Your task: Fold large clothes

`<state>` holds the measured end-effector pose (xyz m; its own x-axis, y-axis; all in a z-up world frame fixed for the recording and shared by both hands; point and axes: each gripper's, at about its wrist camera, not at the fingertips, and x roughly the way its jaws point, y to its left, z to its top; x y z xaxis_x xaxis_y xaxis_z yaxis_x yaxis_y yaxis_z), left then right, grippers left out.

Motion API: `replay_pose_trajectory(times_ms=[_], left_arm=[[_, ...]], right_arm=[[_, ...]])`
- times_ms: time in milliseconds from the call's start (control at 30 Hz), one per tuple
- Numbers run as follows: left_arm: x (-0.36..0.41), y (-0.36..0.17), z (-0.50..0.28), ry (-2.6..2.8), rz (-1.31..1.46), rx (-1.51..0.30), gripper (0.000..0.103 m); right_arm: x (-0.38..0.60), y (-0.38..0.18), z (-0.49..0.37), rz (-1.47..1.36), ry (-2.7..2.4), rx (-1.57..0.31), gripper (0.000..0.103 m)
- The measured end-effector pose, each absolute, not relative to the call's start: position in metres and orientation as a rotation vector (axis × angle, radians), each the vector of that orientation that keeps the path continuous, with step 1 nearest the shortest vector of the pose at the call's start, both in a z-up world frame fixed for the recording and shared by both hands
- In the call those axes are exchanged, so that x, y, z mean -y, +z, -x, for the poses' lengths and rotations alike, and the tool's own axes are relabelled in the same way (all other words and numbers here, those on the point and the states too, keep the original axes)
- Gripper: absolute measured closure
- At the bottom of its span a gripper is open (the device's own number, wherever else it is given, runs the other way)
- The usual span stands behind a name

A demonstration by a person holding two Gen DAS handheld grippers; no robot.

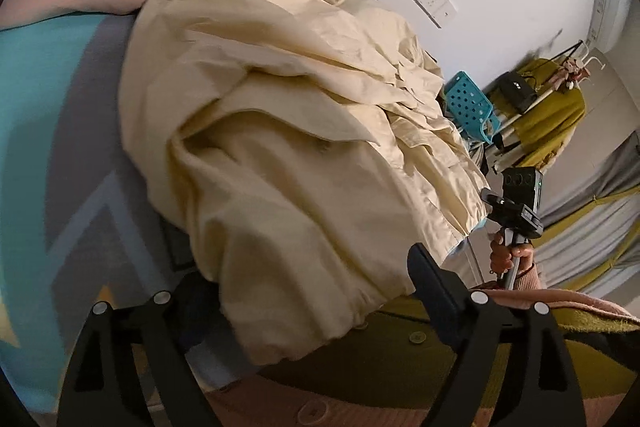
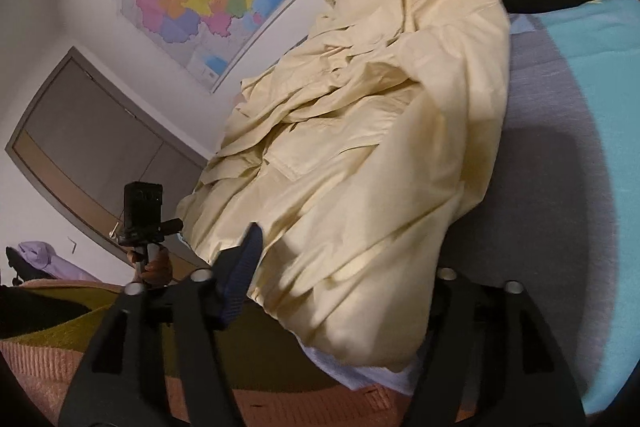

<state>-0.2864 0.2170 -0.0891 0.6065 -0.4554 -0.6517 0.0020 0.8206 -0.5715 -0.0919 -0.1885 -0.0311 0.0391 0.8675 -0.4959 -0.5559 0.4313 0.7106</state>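
Item: pale-yellow shirt [image 1: 288, 131], crumpled heap on grey/teal bedspread [image 1: 60, 131], lying over both claws. L gripper [image 1: 296, 307]: jaws apart, cloth betw. R gripper [image 2: 340, 291]: grip state can't tell; right finger hidden under cloth.

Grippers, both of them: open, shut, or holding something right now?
Left gripper: cream jacket lies between its fingers; grip cannot be told.
Right gripper: the same, one finger hidden under the jacket.
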Motion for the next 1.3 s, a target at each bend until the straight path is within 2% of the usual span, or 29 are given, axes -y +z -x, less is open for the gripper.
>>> replay_pose_trajectory(times_ms=[33, 67, 100, 200, 467, 733, 1300], left_arm=[[-0.216, -0.09, 0.285, -0.273, 0.565, -0.89, 0.033], [-0.215, -0.091, 0.283, -0.253, 0.568, -0.897, 0.052], [-0.217, -0.093, 0.282, -0.224, 0.577, -0.904, 0.066], [-0.225, -0.088, 0.287, -0.159, 0.604, -0.897, 0.08], [-0.235, -0.041, 0.304, -0.159, 0.588, -0.776, 0.085], [-0.251, -0.038, 0.305, -0.179, 0.628, -0.776, 0.085], [-0.267, 0.02, 0.272, -0.175, 0.547, -0.736, 0.085]], right_arm=[[0.188, -0.034, 0.091, -0.402, 1.14, -1.061, 0.068], [0.185, -0.034, 0.091, -0.422, 1.143, -1.065, 0.074], [0.185, -0.033, 0.091, -0.435, 1.141, -1.055, 0.076], [0.193, -0.016, 0.096, -0.491, 1.176, -0.988, 0.082], [0.2, 0.044, 0.124, -0.456, 1.254, -0.834, 0.086], [0.209, 0.031, 0.132, -0.509, 1.218, -0.892, 0.087], [0.185, 0.084, 0.095, -0.524, 1.187, -0.792, 0.087]])
